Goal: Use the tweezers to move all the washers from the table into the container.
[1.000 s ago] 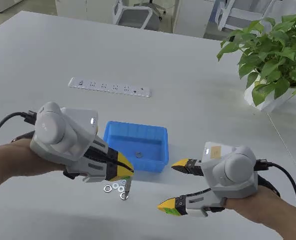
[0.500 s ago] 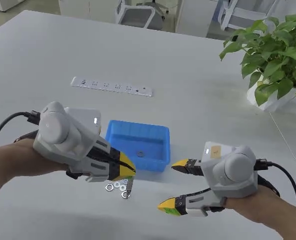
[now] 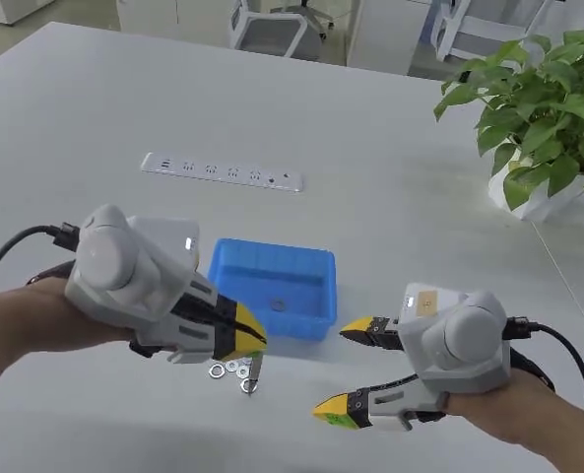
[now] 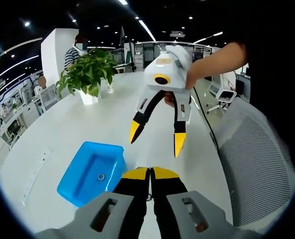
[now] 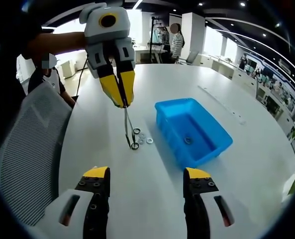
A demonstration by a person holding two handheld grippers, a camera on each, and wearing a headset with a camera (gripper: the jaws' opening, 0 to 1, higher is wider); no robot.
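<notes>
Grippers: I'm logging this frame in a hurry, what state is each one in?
Left gripper: shut on the tweezers, tips down among the washers.
Right gripper: open, holding nothing.

Washers [image 3: 230,369] on table [image 3: 390,197] before container [image 3: 301,323]

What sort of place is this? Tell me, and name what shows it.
Probably an open-plan office: a big white table with a power strip on it, a potted plant at its edge, and a mesh office chair beside it.
</notes>
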